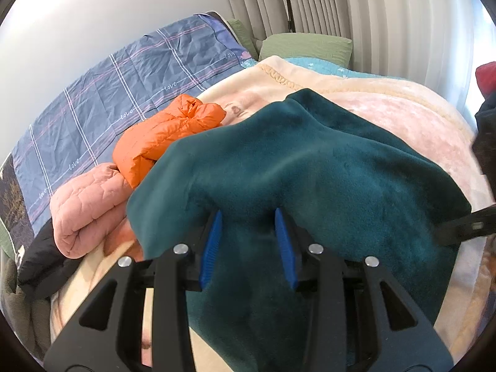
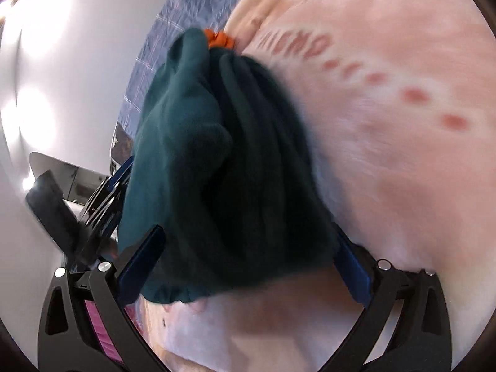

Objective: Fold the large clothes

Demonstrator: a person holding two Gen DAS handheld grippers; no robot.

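Observation:
A dark teal fleece garment (image 1: 310, 167) lies spread over a pale pink blanket (image 1: 403, 114) on the bed. My left gripper (image 1: 249, 217) has its blue pads (image 1: 210, 248) on either side of a raised fold of the fleece, gripping it. In the right wrist view the same fleece (image 2: 223, 167) is bunched thickly between my right gripper (image 2: 248, 241) fingers, whose blue pads (image 2: 145, 266) stand wide apart around the bundle. The left gripper (image 2: 102, 198) shows at the fleece's left edge there.
A folded orange puffer jacket (image 1: 164, 136) and a folded pink quilted jacket (image 1: 90, 210) lie left of the fleece. A blue plaid sheet (image 1: 108, 93), green pillows (image 1: 307, 46) and curtains lie behind. Dark clothing (image 1: 483, 133) sits at the right edge.

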